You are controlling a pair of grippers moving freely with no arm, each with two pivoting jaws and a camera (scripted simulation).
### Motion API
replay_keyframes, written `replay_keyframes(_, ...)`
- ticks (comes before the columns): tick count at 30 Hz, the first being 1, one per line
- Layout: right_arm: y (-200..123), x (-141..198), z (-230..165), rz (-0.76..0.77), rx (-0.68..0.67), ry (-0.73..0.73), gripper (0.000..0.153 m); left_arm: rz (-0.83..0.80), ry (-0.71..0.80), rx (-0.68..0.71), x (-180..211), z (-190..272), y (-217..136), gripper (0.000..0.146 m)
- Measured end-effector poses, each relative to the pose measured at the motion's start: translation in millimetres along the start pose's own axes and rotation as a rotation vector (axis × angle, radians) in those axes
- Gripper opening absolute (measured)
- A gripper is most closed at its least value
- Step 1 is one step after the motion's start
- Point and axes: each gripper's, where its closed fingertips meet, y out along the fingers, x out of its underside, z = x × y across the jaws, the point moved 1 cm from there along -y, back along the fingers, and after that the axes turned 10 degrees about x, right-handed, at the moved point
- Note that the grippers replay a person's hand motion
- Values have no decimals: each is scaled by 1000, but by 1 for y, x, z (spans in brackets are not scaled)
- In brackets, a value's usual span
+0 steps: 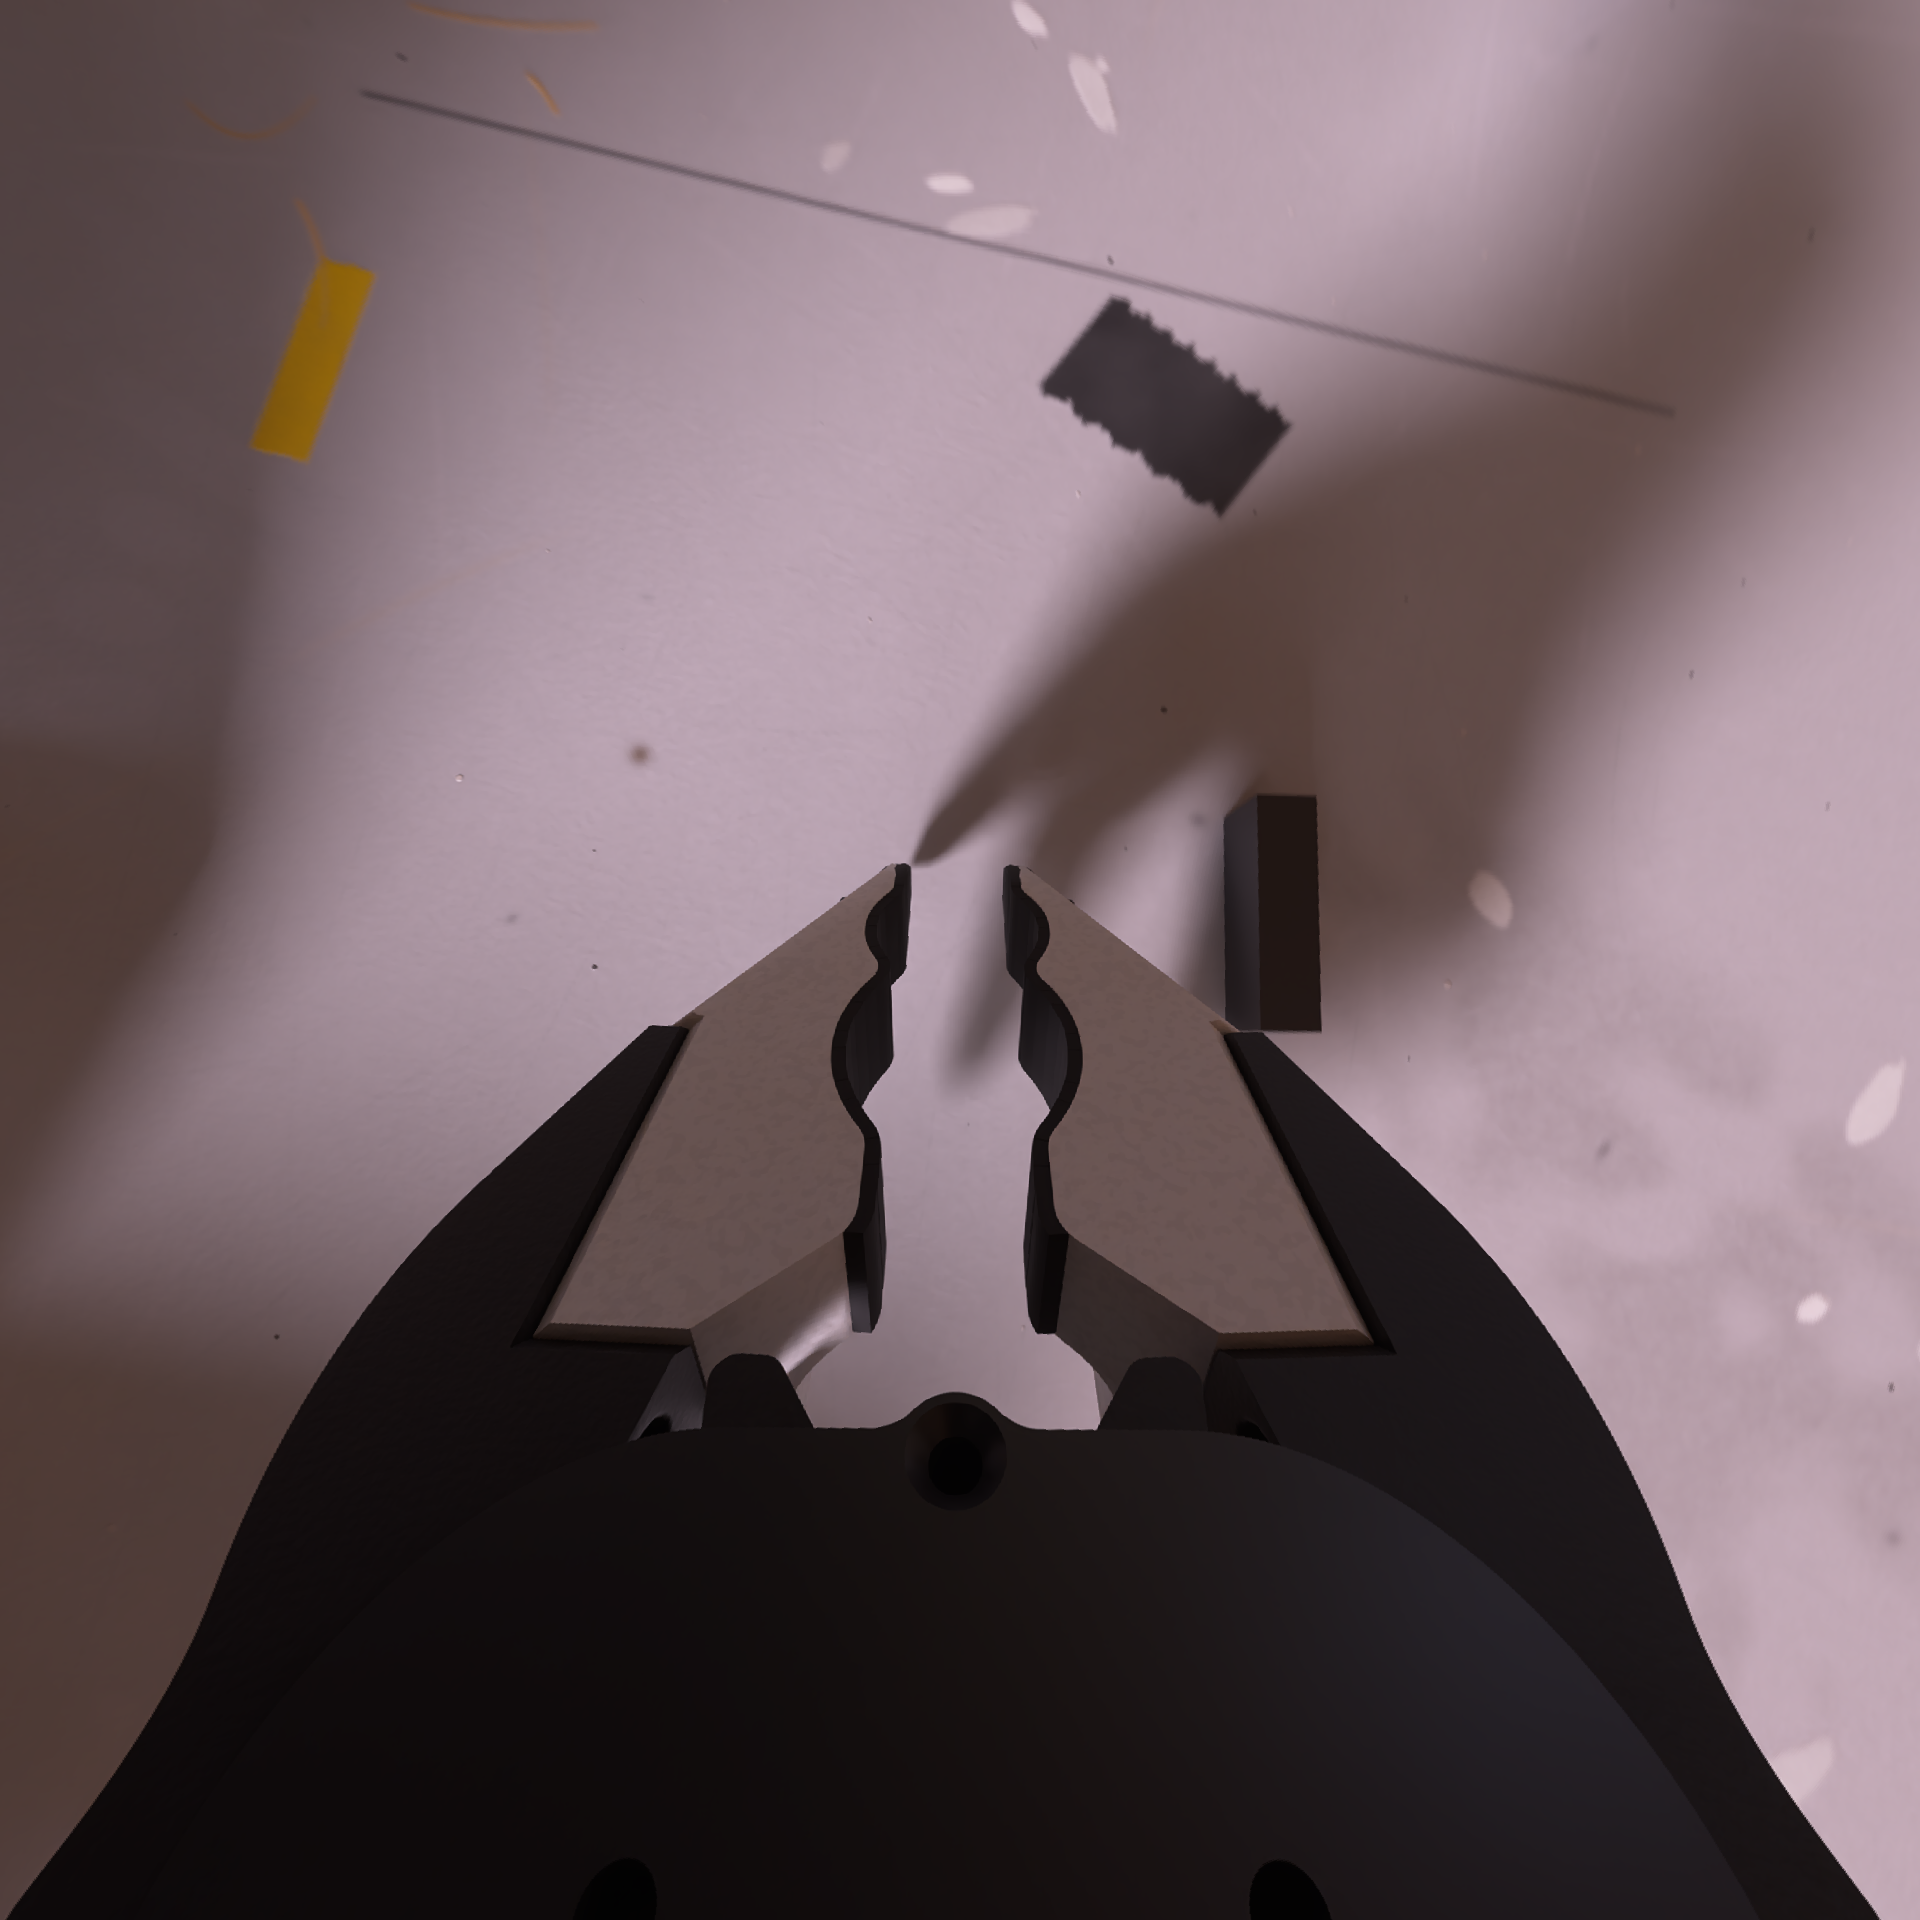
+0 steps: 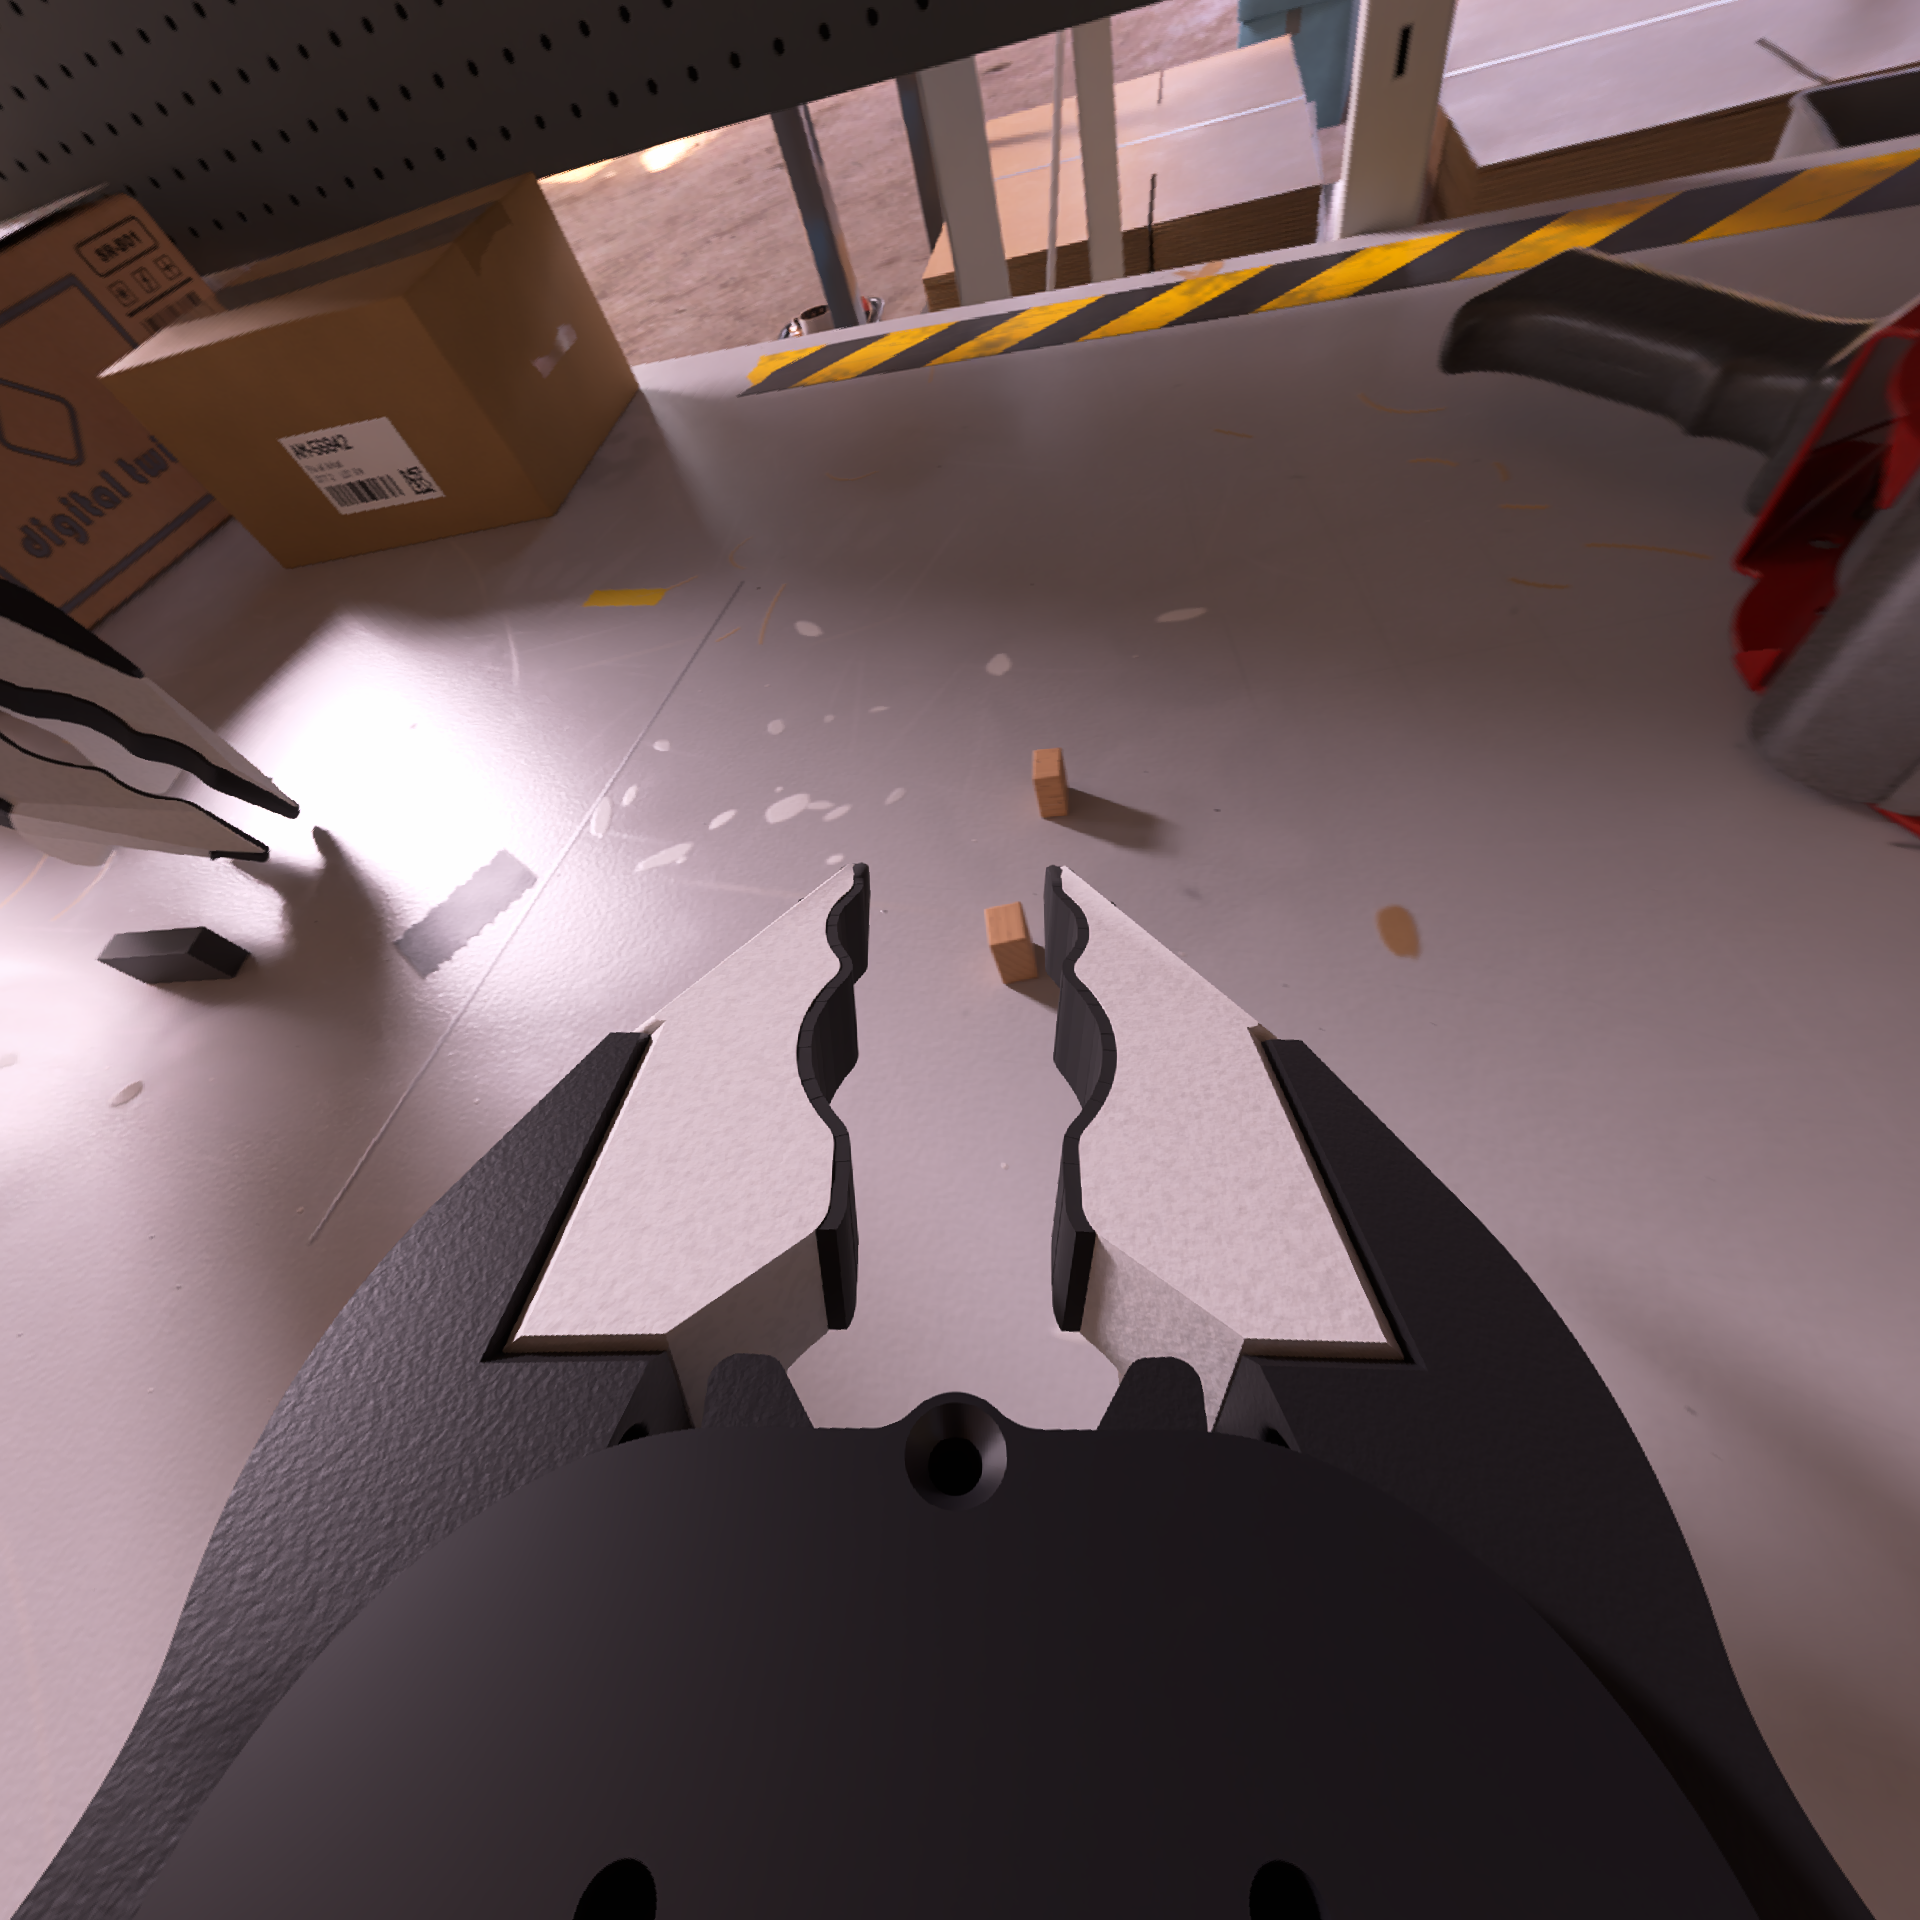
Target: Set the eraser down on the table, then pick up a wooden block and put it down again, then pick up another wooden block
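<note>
Our right gripper [image 2: 956, 883] hangs with jaws spread and empty, the nearer small tan wooden block [image 2: 1008, 940] just beyond its right fingertip. We judge the first block pickup is at hand: the jaws must shift right to straddle that block, then descend. A second tan wooden block [image 2: 1049, 781] stands farther off, so two blocks. One dark rectangular eraser [image 1: 1273, 925] lies on the pale grey table [image 2: 1351, 1039], released; our left gripper [image 1: 956, 883] sits beside it, jaws parted, holding nothing.
</note>
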Motion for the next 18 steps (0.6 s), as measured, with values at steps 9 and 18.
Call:
replay_keyframes(9,0,8,37,-101,226,-104,41,264,-101,-49,-27,-6,-13,22)
replay_keyframes(18,79,5,14,-254,205,-205,44,334,-118,-91,-36,-9,-29,20)
